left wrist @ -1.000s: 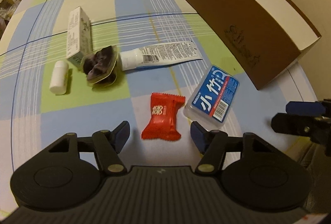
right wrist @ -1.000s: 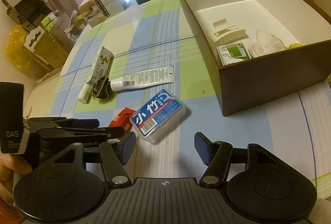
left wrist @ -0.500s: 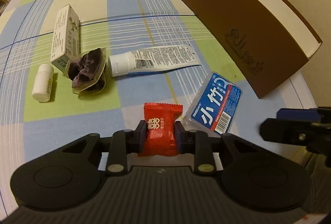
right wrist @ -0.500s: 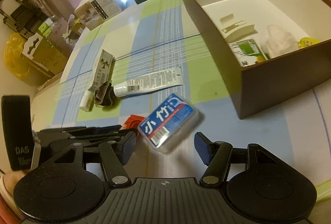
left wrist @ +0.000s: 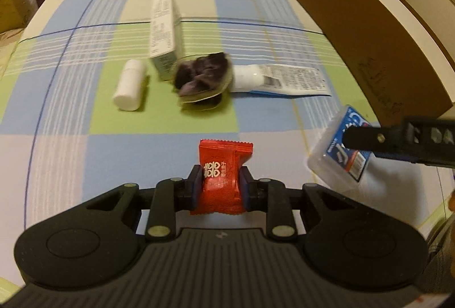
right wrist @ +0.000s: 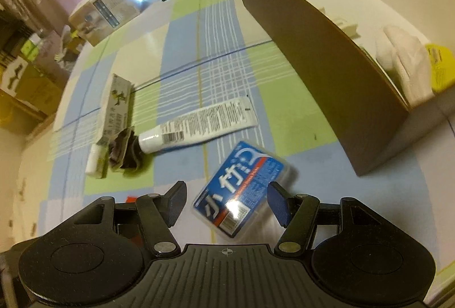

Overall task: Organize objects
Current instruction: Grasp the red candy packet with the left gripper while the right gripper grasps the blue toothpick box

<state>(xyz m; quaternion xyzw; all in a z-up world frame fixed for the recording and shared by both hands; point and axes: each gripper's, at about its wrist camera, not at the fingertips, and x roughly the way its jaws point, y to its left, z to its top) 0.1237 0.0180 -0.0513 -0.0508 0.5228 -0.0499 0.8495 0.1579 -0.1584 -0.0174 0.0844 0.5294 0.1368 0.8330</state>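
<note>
Left gripper (left wrist: 220, 188) has its 2 pads clamped on the red candy packet (left wrist: 221, 174), low over the checked tablecloth (left wrist: 159, 120). Right gripper (right wrist: 226, 202) is spread wide, straddling the blue plastic case (right wrist: 241, 188) without pinching it. At 2 o'clock stands the brown box (right wrist: 318, 60); at 11, the white tube (right wrist: 199, 123).
</note>
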